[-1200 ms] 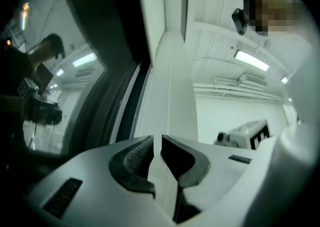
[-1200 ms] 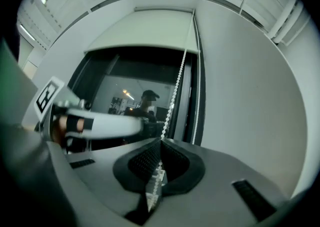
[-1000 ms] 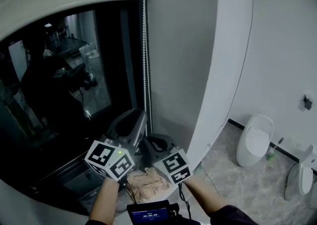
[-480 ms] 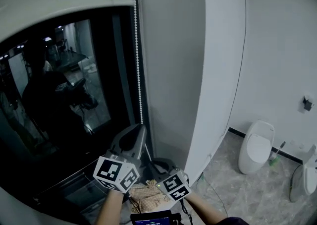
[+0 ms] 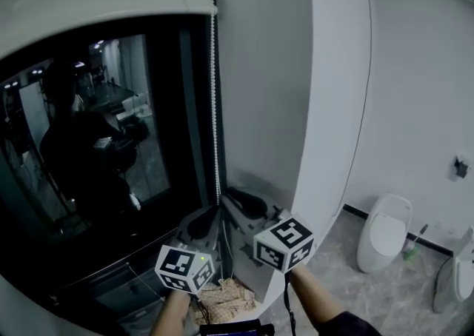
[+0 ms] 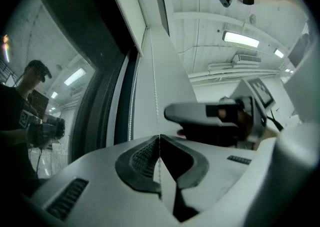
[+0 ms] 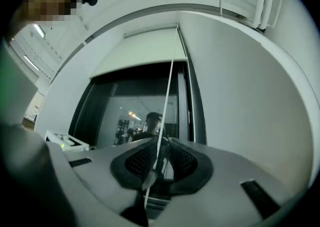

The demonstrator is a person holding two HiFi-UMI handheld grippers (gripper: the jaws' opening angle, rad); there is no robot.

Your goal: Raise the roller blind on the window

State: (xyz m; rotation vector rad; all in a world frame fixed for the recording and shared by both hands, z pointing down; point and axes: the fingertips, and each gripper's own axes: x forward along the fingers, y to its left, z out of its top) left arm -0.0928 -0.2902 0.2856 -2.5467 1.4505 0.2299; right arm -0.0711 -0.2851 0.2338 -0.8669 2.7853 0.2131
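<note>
The white roller blind (image 5: 96, 1) covers the top of the dark window; it also shows as blind (image 7: 140, 53). Its bead chain (image 5: 215, 105) hangs straight down the window's right edge. My left gripper (image 5: 216, 210) points up and is shut on the chain's lower end, with the chain (image 6: 155, 91) running between its closed pads at the left gripper (image 6: 159, 137). My right gripper (image 5: 228, 194) sits just right of and slightly above it. The right gripper (image 7: 162, 140) is shut on the same chain (image 7: 169, 86).
The black window glass (image 5: 89, 149) reflects a person. A white wall column (image 5: 326, 105) stands right of the window. A toilet (image 5: 385, 231) and a brush (image 5: 411, 242) are on the marble floor at right. A patterned cloth (image 5: 226, 299) lies below the grippers.
The right gripper has risen from beside the left one to a higher spot at the chain. The left gripper has dropped a little, still on the chain.
</note>
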